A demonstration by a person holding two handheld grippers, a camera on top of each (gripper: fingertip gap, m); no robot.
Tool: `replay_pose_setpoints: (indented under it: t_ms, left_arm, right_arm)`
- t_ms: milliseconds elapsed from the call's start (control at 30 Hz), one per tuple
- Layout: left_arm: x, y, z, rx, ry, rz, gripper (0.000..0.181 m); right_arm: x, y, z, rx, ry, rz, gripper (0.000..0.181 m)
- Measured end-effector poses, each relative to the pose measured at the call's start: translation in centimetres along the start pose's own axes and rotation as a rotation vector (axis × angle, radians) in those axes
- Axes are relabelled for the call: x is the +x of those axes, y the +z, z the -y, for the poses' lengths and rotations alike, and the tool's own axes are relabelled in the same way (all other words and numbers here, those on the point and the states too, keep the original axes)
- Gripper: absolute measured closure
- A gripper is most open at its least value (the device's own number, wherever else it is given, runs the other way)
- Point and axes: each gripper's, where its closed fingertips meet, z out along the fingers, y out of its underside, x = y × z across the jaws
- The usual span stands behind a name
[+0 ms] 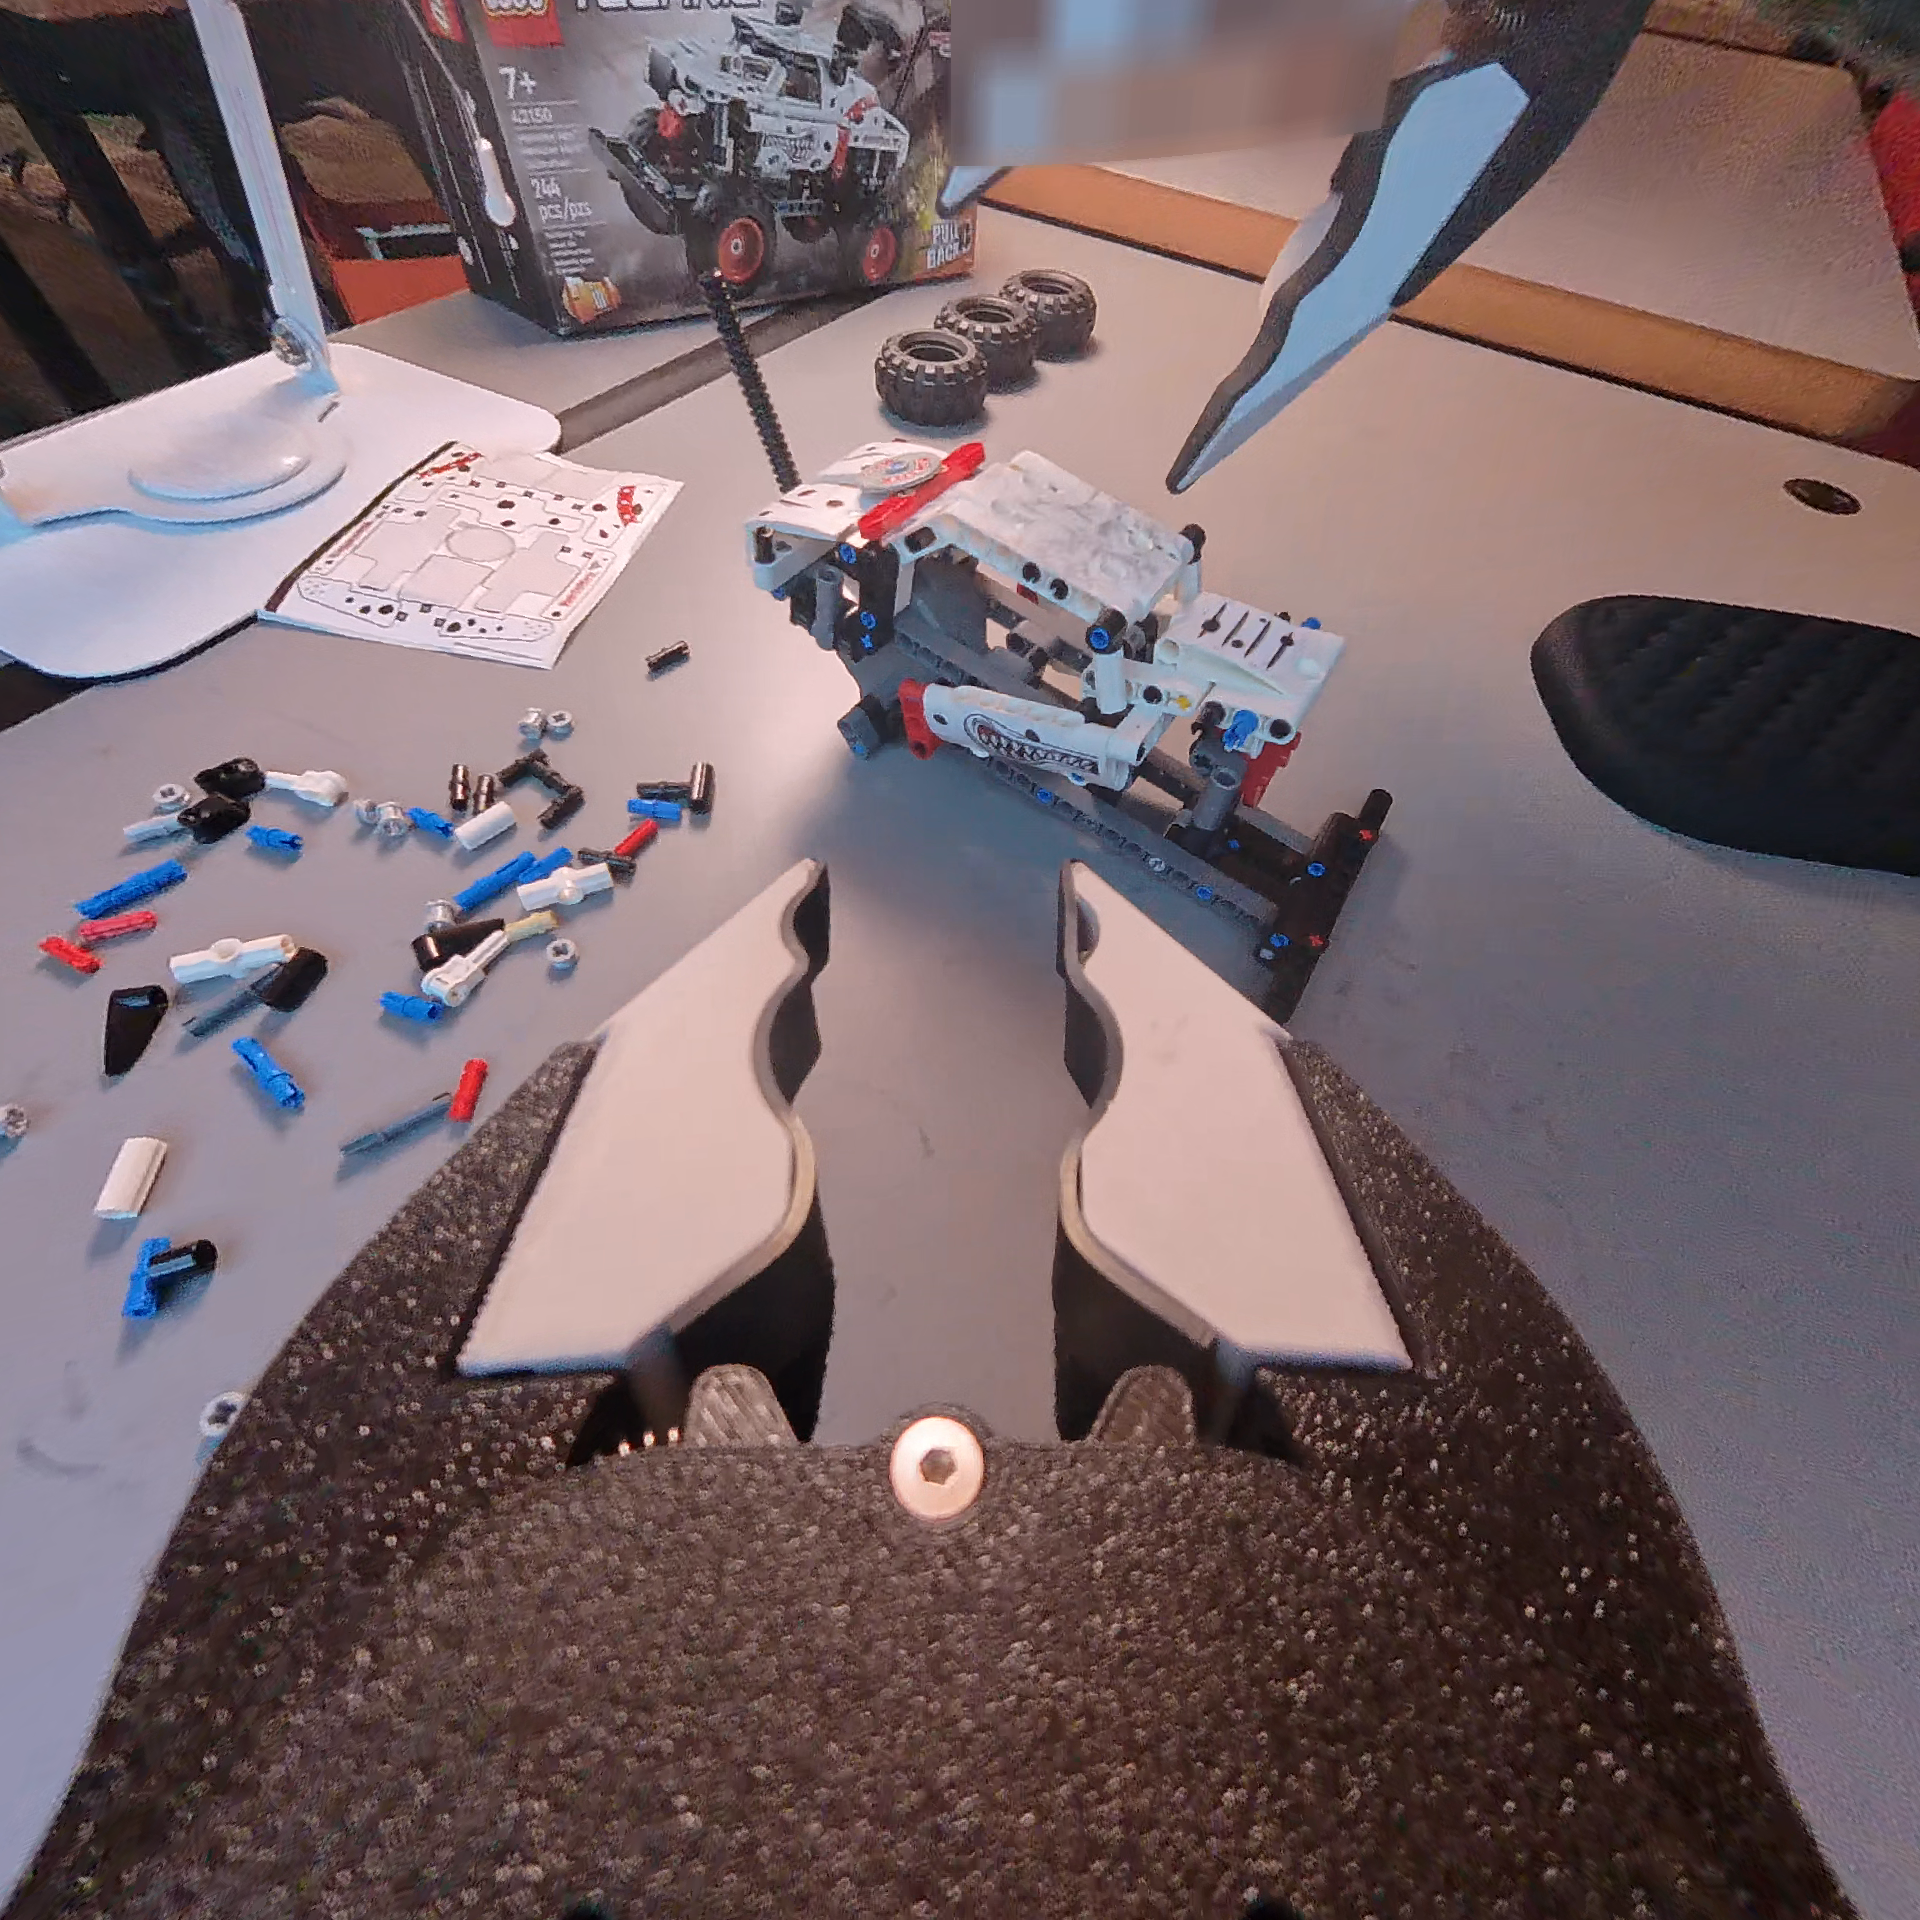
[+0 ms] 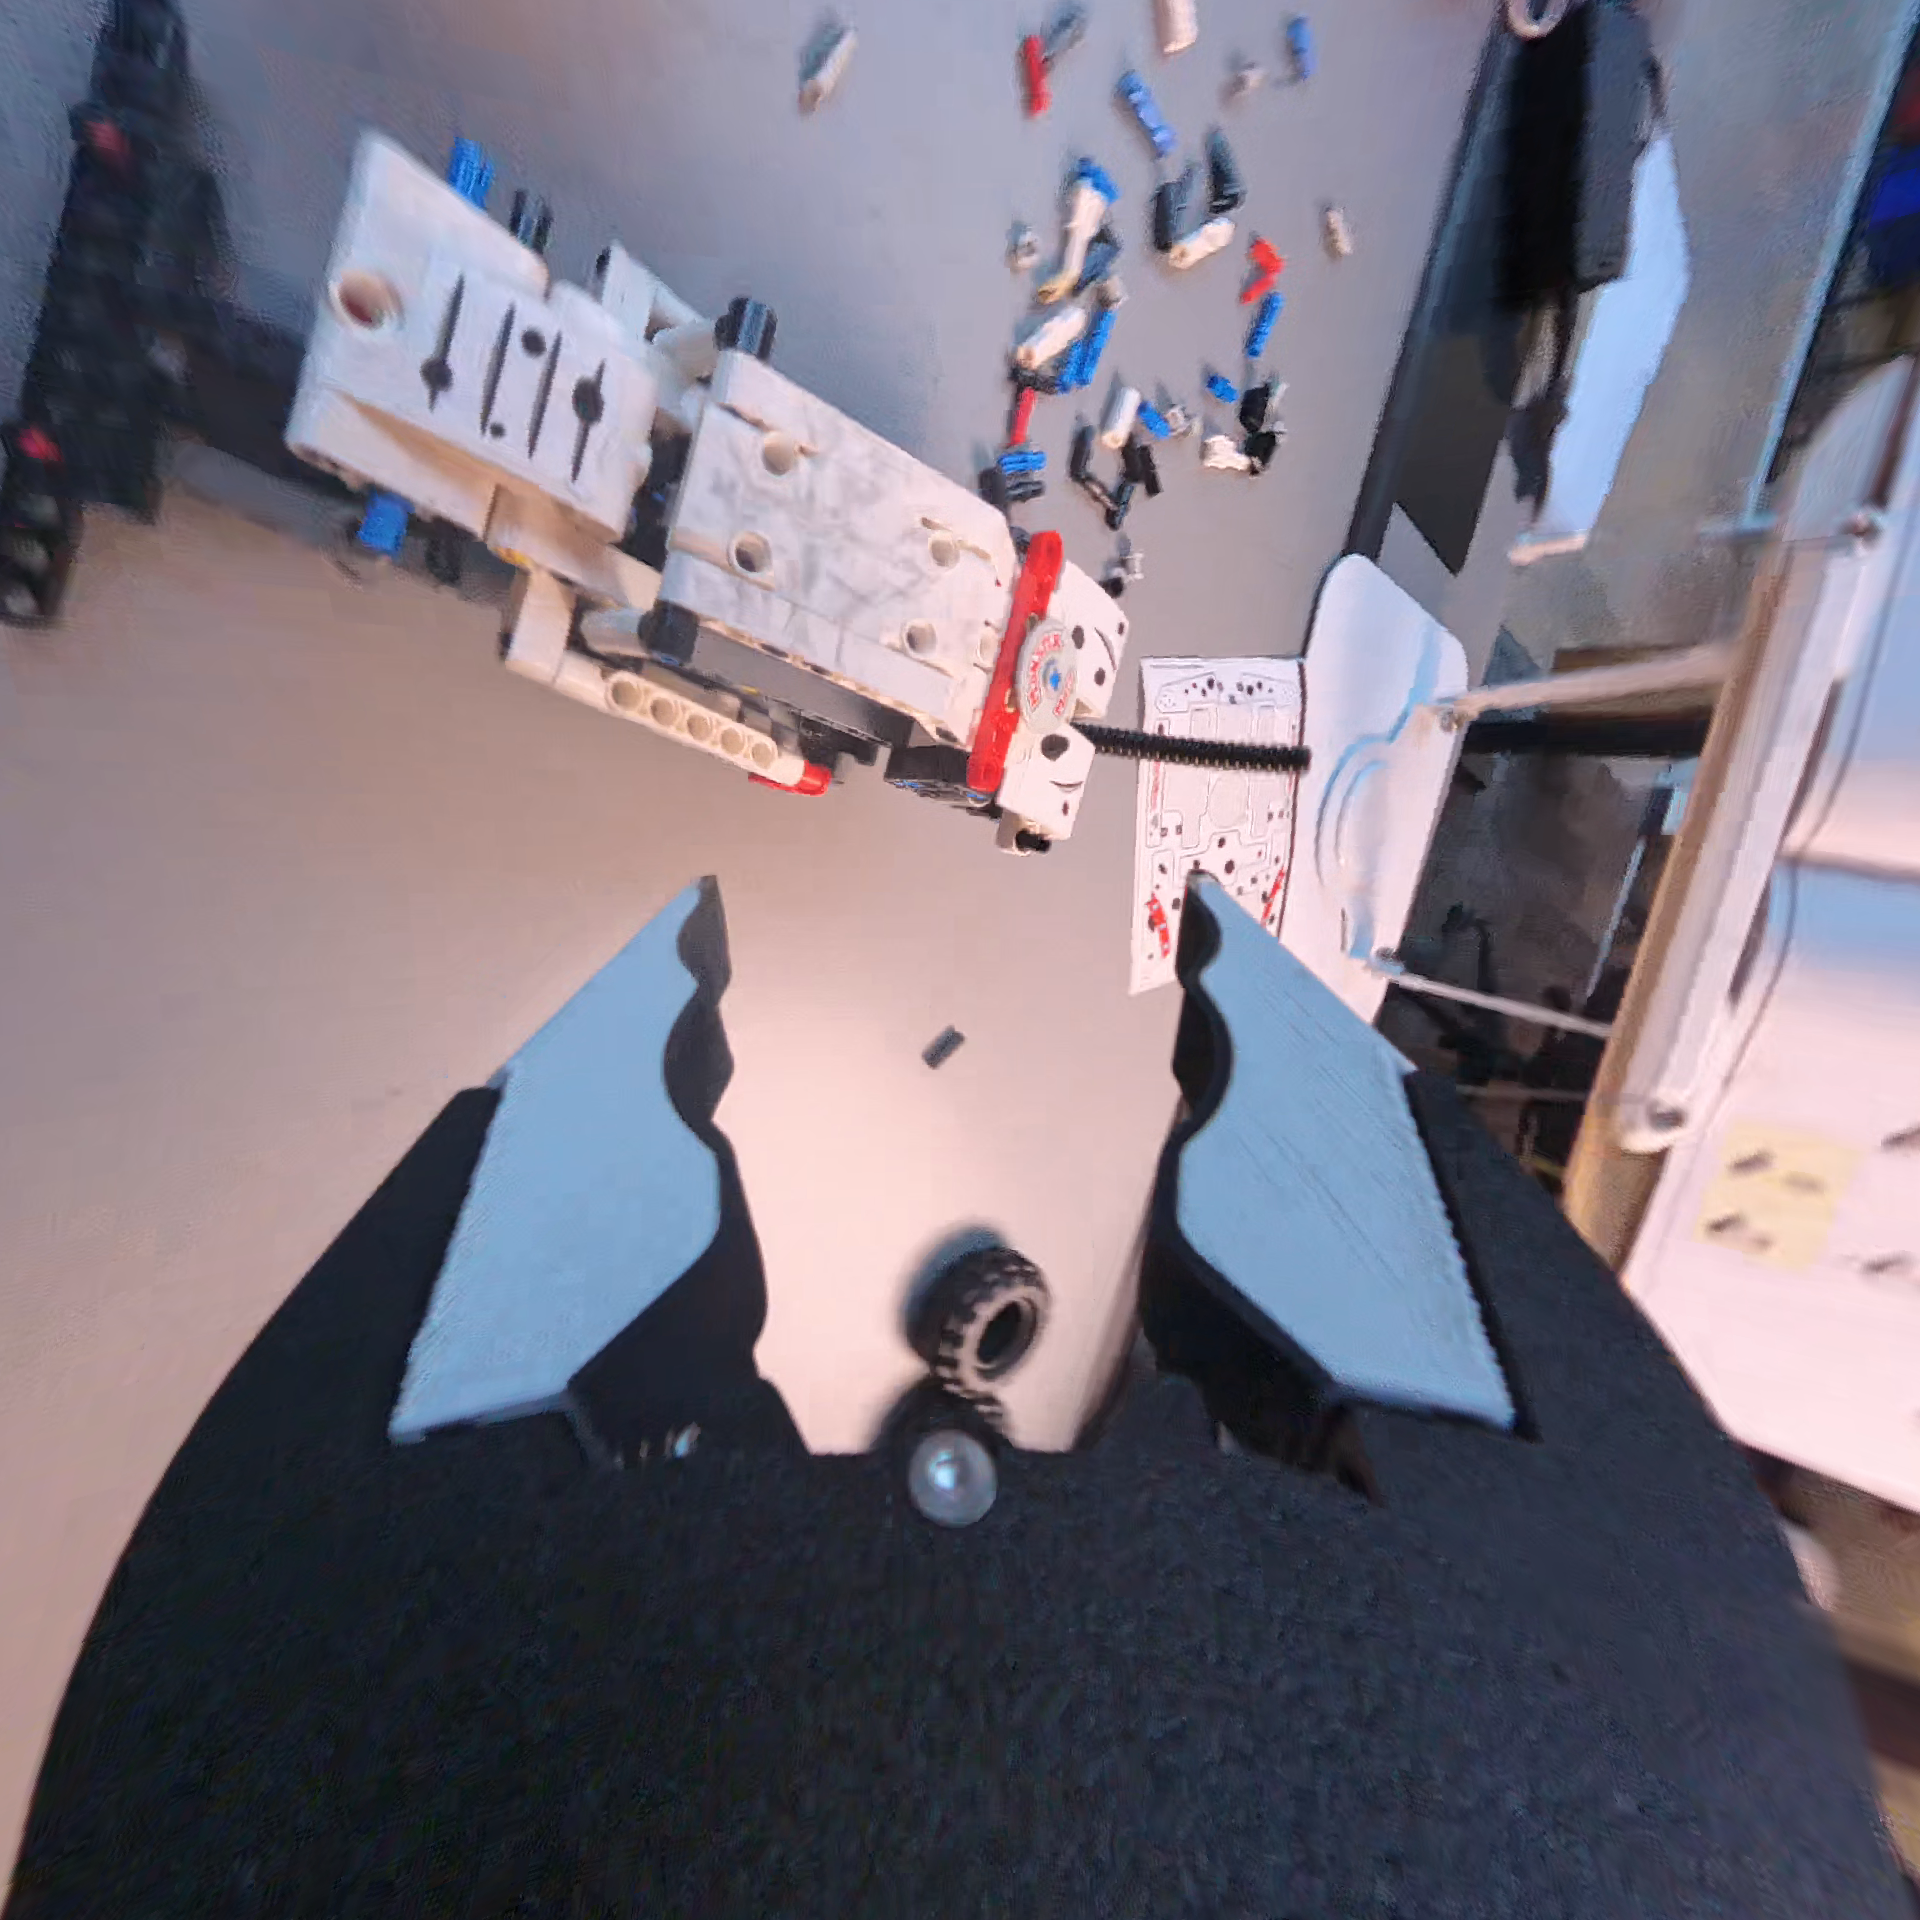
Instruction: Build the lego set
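Two grippers: left gripper (image 1: 943,883) hovers low over the grey surface (image 1: 1558,1143), jaws parted and holding nothing; right gripper (image 2: 951,894) hangs above, jaws spread wide, also unladen.
Model: white monster-truck body (image 1: 1049,644) rests wheel-less on its dark chassis frame, just ahead of the left gripper's tips, a black ribbed antenna (image 1: 753,384) rising from its rear.
Tyres: three black tyres (image 1: 982,348) sit in a row beyond the model, near the set's box (image 1: 707,156); one appears directly under the right gripper.
Loose parts: blue, red, black and white pins and connectors (image 1: 416,894) lie scattered to the left, beside a sticker sheet (image 1: 478,551).
Risk, tyre: a round tyre likely rolls or squirts free if the jaws clench off-centre.
Risk, model: the unsupported body could tip or shed panels if pushed without the left gripper bracing it.
Risk, antenna: a sweeping approach may snag the thin antenna.
Risk, small parts: a low pass could scatter pins off the edge.
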Motion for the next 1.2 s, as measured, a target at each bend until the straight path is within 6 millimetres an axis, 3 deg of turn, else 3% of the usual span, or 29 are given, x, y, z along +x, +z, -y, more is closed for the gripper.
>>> replay_pose_setpoints:
  t_ms: [133,267,400,467,600,667,767,967,1100,1200]
  left_arm:
    - [-0.9,0.4,-1.2,-0.031,-0.007,0.022,0.138]
    - [-0.9,0.7,-1.8,-0.051,-0.014,0.013,0.138]
    - [-0.6,0.8,-2.0,-0.065,-0.004,0.001,0.141]
    - [-0.5,0.8,-2.0,-0.066,-0.009,-0.009,0.142]
    - [-0.1,0.5,-1.1,-0.037,-0.027,-0.039,0.142]
    - [0.0,0.1,-0.6,-0.014,-0.042,-0.051,0.141]
    - [0.1,-0.5,0.0,0.010,-0.038,-0.054,0.141]
    - [0.5,-0.8,-0.1,0.004,-0.016,-0.080,0.138]
    - [0.4,-0.1,-1.4,-0.058,0.006,-0.065,0.138]
    - [0.5,-0.1,-1.4,-0.057,0.019,-0.058,0.144]
  right_arm:
    - [0.4,1.6,1.5,-0.093,-0.399,0.124,0.082]
    - [-1.2,4.2,3.1,-0.102,-0.683,0.249,0.077]
    - [-2.7,5.8,2.7,-0.143,-0.770,0.378,0.102]
    - [-2.7,5.3,2.6,-0.181,-0.634,0.447,0.110]
    - [-4.7,3.4,2.3,-0.287,-0.158,0.679,0.119]
    - [-5.5,2.4,2.4,-0.346,0.057,0.770,0.132]
    - [-6.3,1.8,3.1,-0.412,0.381,0.840,0.132]
    - [-5.5,2.8,3.9,-0.372,0.658,0.752,0.134]
    - [-4.9,3.3,4.6,-0.312,0.681,0.646,0.130]
    - [-2.8,2.6,5.6,-0.203,0.611,0.485,0.120]
